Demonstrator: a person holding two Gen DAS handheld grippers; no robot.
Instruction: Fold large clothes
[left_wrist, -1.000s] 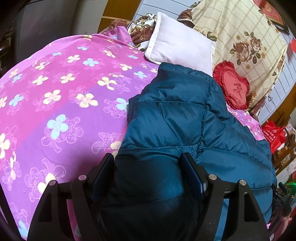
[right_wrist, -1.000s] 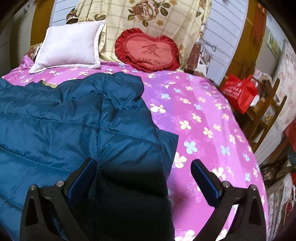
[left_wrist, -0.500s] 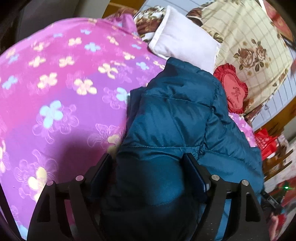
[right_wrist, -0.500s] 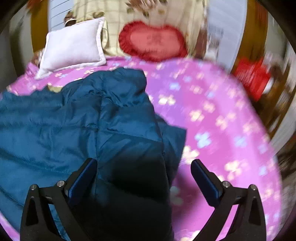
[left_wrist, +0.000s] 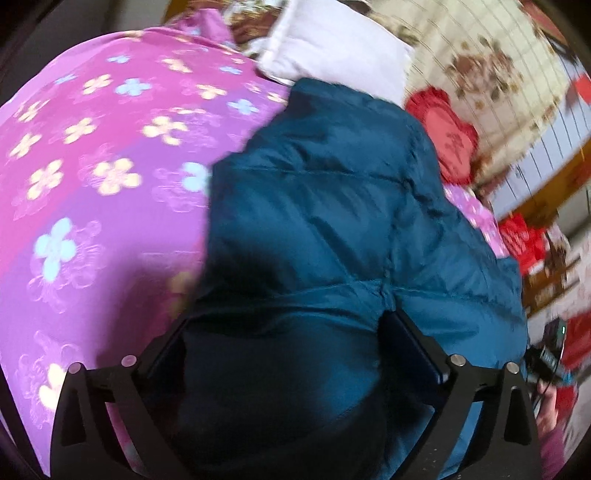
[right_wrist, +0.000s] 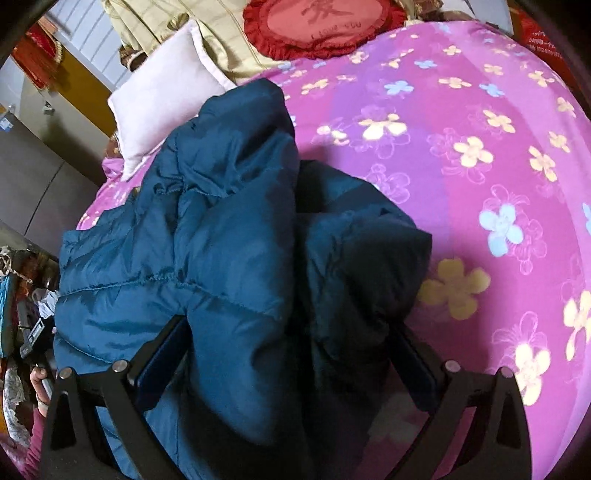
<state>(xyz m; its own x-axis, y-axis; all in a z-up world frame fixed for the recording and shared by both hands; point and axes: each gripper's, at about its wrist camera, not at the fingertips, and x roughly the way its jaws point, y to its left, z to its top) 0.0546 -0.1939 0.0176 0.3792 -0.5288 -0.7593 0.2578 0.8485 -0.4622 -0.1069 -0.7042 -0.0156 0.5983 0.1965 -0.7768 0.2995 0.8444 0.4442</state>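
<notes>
A teal quilted puffer jacket (left_wrist: 332, 206) lies on a pink flowered bedsheet (left_wrist: 92, 166). My left gripper (left_wrist: 291, 343) has its jaws closed against a thick bunch of the jacket's near edge. In the right wrist view the jacket (right_wrist: 221, 240) is lifted and crumpled, with one part folded over toward the left. My right gripper (right_wrist: 291, 350) also holds a thick bunch of the jacket between its jaws. The pink sheet (right_wrist: 461, 166) lies to the right of it.
A white pillow (left_wrist: 332, 44) and a red heart cushion (left_wrist: 450, 136) lie at the head of the bed, also seen as the pillow (right_wrist: 162, 92) and cushion (right_wrist: 325, 26). A floral blanket (left_wrist: 480, 55) stands behind. Red bags (left_wrist: 524, 240) and clutter sit beside the bed.
Both grippers have closed on the jacket's near edge and lifted it. The right side has bunched up and swung left; the right view has tilted. The left view is blurred by motion.
</notes>
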